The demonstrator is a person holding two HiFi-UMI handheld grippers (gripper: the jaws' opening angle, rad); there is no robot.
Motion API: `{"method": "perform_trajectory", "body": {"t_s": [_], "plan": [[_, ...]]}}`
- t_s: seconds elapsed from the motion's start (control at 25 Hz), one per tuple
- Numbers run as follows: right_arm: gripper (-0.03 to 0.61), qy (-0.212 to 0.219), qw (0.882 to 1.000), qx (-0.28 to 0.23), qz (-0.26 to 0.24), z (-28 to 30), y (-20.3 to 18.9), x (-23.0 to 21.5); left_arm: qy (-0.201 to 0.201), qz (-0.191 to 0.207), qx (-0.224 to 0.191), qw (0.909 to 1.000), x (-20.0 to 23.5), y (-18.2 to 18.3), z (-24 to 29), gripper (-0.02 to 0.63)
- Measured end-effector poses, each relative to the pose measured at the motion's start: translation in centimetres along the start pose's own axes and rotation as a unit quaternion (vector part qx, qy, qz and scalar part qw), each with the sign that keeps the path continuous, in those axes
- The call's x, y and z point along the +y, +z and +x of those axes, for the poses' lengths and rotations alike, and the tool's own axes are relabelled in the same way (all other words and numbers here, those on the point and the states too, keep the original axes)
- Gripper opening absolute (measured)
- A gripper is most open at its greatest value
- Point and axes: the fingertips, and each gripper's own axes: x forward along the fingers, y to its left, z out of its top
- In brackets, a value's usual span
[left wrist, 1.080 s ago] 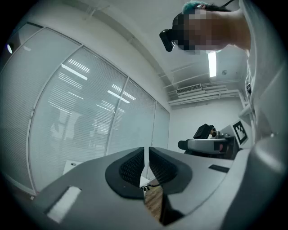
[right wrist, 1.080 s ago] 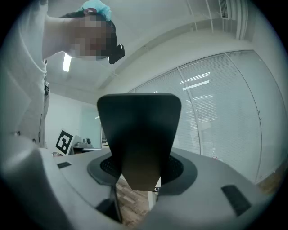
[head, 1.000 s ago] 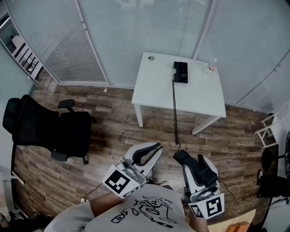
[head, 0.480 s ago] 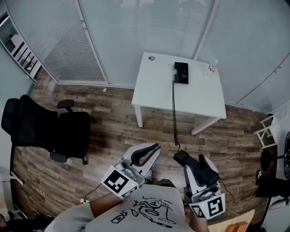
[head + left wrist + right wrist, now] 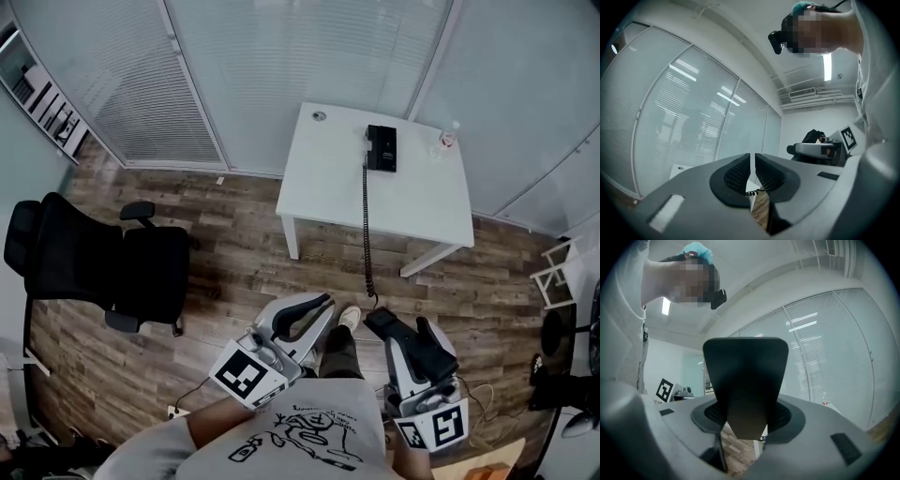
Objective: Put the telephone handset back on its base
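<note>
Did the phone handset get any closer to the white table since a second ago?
No. The handset, clamped in the right gripper, sits just as far from the white table's front legs as before.

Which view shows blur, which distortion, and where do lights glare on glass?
Right gripper view: the handset looms dark and out of focus close to the lens. Left gripper view: the wide lens bows the glass wall, where ceiling lights reflect as bright streaks. Head view: sharp and evenly lit, the table bright white.

The small object (image 5: 448, 141) beside the telephone base (image 5: 381, 148) is too small to identify.
</note>
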Motion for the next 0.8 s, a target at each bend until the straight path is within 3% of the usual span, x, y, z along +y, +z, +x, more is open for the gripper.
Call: {"method": "perform_trajectory", "body": {"t_s": [0.36,0.8], "plan": [[0.198,0.008,1.000,-0.006,0.004,2.4,0.3,-3.3,0.013,-0.001,0.004,0.9999,2.3,0.0,3.6,0.032],[0.198,0.024,0.999,-0.011,0.018,7.1,0.9,-11.9,0.011,0.014,0.013,0.9998,5.4,1.2,14.1,0.032]]}}
